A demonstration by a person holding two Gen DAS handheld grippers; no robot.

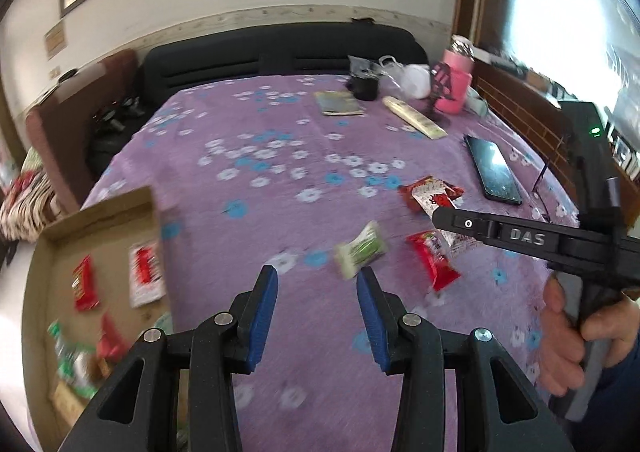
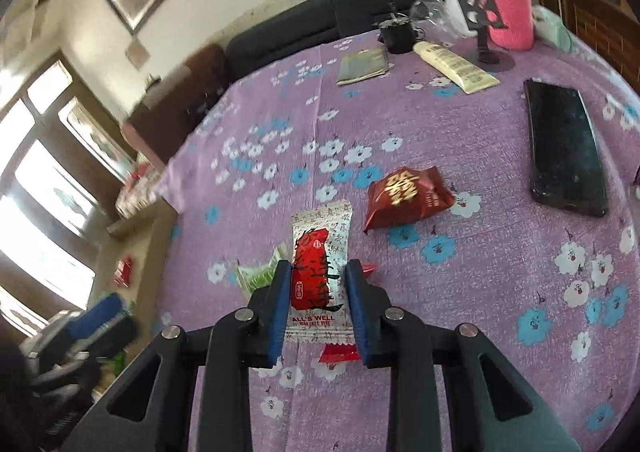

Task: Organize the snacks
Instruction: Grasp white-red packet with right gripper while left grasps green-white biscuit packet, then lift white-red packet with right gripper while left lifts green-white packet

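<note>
My right gripper [image 2: 316,272] is shut on a white and red snack packet [image 2: 320,268] and holds it above the purple flowered tablecloth [image 2: 500,292]. It also shows in the left wrist view [image 1: 444,212] at the right, with the packet [image 1: 456,240] in its jaws. My left gripper [image 1: 318,276] is open and empty, just short of a green and white snack [image 1: 360,248]. A red snack [image 1: 434,266] lies to its right and a dark red pouch [image 2: 408,194] lies farther back. A cardboard box [image 1: 100,212] at the left holds several snacks.
A black phone [image 2: 568,148] lies at the right. At the back stand a cream tube [image 2: 456,66], a flat packet [image 2: 364,66], a black cup [image 2: 398,34], a pink bottle [image 2: 510,12] and plastic bags. A dark sofa [image 1: 280,52] is behind the table.
</note>
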